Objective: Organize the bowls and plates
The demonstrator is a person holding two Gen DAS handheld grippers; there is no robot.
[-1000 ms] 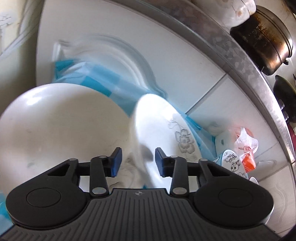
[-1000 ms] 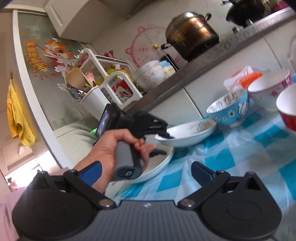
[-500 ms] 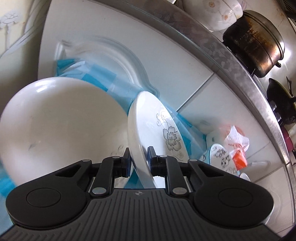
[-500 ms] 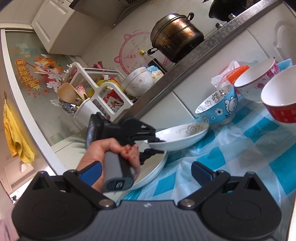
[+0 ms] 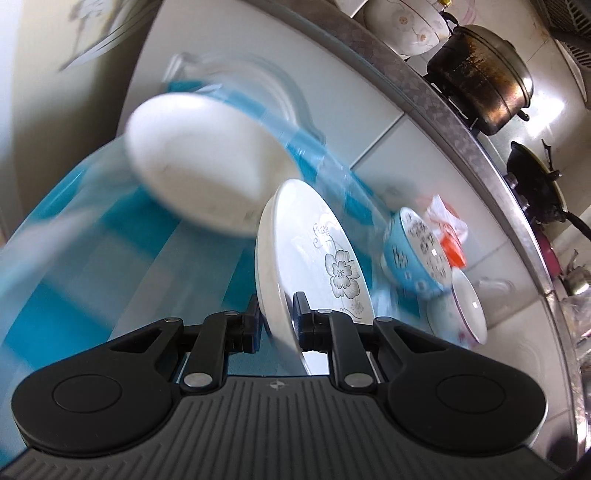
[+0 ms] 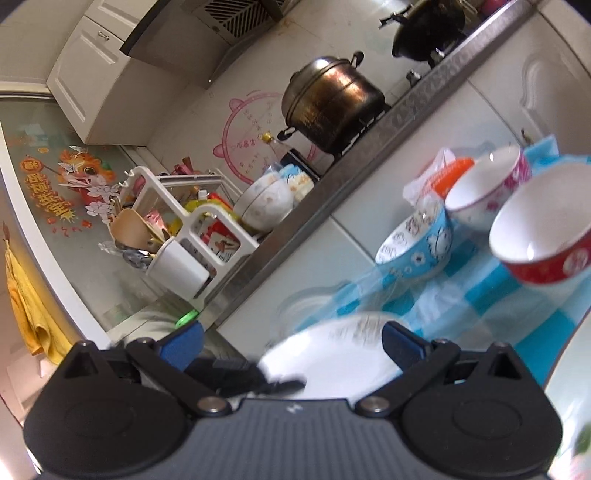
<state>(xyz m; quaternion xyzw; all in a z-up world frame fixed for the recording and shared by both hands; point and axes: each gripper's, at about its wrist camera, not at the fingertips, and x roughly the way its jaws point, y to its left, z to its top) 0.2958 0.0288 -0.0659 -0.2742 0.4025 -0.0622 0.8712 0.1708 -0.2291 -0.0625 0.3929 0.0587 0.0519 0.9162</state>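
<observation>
My left gripper [image 5: 277, 321] is shut on the rim of a white plate with a grey flower print [image 5: 314, 266] and holds it on edge above the blue checked tablecloth [image 5: 74, 295]. A plain white plate [image 5: 199, 166] lies blurred behind and to the left. To the right stand a blue cartoon bowl [image 5: 417, 254] and a white bowl [image 5: 465, 306]. My right gripper [image 6: 291, 343] is open. In its view the held plate [image 6: 332, 354] shows blurred between its fingers, with the left gripper's black fingers [image 6: 284, 386] on it. Blue [image 6: 417, 247], pink-flowered [image 6: 484, 188] and red [image 6: 543, 236] bowls stand beyond.
A steel-edged counter [image 6: 369, 147] runs behind the cloth. On it are a dark steel pot [image 6: 328, 107], a wok [image 6: 428, 26], stacked bowls [image 6: 266, 199] and a white utensil rack [image 6: 177, 236]. An orange plastic bag [image 6: 443, 173] lies by the bowls.
My left gripper closed on the flowered plate's rim, lifted it off the plain plate and carried it right, towards the bowls. In the right wrist view the plate now sits low between the fingers.
</observation>
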